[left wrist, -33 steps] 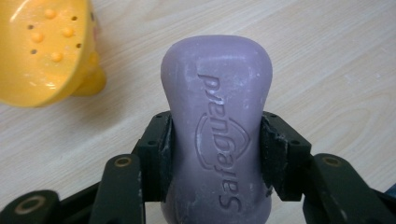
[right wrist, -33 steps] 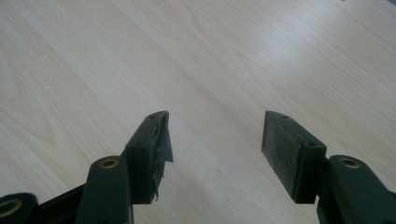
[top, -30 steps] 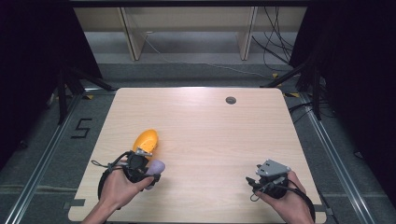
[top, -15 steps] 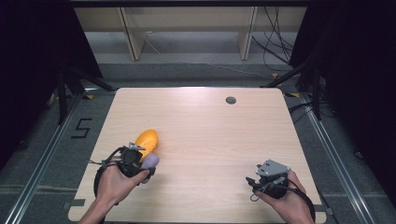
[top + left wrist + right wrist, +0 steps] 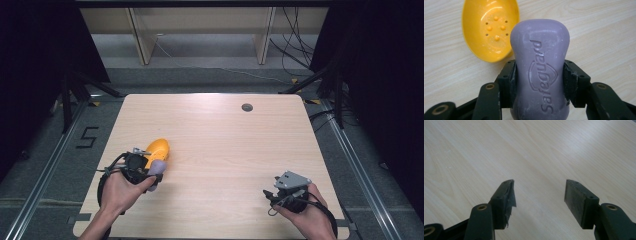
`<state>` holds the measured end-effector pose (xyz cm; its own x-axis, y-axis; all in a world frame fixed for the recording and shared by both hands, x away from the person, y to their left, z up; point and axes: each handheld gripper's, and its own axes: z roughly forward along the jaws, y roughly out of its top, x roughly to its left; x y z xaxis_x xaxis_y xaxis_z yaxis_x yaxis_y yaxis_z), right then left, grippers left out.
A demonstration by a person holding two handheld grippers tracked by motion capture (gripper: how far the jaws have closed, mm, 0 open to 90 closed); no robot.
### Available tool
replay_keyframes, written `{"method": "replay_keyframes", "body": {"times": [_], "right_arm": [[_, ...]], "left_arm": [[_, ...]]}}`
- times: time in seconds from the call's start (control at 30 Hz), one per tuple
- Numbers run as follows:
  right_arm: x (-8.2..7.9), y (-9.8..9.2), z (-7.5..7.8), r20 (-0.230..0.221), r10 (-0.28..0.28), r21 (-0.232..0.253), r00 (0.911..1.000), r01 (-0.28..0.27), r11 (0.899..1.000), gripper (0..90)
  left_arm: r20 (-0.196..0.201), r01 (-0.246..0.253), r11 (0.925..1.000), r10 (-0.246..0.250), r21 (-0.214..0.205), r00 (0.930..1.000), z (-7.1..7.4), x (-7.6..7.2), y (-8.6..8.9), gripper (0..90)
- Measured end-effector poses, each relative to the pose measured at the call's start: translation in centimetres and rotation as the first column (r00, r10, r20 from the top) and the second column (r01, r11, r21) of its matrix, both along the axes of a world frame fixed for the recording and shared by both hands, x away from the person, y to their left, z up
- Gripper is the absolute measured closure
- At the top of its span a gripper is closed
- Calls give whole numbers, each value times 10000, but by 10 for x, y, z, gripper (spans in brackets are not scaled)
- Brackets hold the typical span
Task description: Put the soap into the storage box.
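Observation:
A purple soap bar (image 5: 540, 67) stamped "Safeguard" is clamped between the jaws of my left gripper (image 5: 539, 75), which is shut on it. Just beyond the bar lies a yellow soap dish (image 5: 489, 30), hollow side up, with small bumps and holes in its floor. In the high view the soap bar (image 5: 156, 170) sits at the near left of the table, close to the yellow dish (image 5: 157, 149), with my left gripper (image 5: 142, 167) around it. My right gripper (image 5: 539, 195) stands open over bare wood, at the near right in the high view (image 5: 272, 195).
The light wooden table (image 5: 225, 145) has a round grommet hole (image 5: 247, 107) near its far edge. Dark frame legs and cables stand on the floor beyond the table. A "5" mark (image 5: 88, 136) is on the floor at the left.
My left gripper has drawn back toward the near left edge with the soap bar, a little away from the dish. The right gripper has stayed put.

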<state>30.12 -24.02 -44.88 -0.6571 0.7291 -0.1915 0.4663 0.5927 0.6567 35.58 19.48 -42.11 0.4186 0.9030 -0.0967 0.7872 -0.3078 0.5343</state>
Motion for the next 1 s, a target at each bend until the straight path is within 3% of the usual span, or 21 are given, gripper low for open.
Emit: {"method": "replay_keyframes", "body": {"times": [0.53, 0.73, 0.77, 0.83, 0.87, 1.0], "right_arm": [[-1, 1, -1, -7, -109, 110, 9999, 109, 9999, 412], [-1, 1, -1, -15, -98, 108, 10000, 99, 9999, 412], [-1, 1, -1, -16, -110, 118, 9999, 110, 9999, 412], [-1, 1, -1, 11, -78, 91, 10000, 78, 9999, 412], [0, 0, -1, 74, -10, 27, 10000, 10, 10000, 412], [0, 1, -1, 65, -4, 8, 10000, 4, 10000, 412]], "left_arm": [[-109, -531, 9986, 532, 75, 9985, 13, 41, 5, 489], [-179, -691, 9976, 693, 86, 9974, 8, 60, 3, 489], [-235, -929, 9957, 928, -64, 9954, 6, 62, 1, 489], [-155, -756, 9970, 758, 172, 9970, 4, 68, 3, 489], [-325, -974, 9952, 974, 3, 9947, 3, 70, 1, 489], [-241, -986, 9951, 988, 77, 9948, -2, 79, 0, 489]]}}
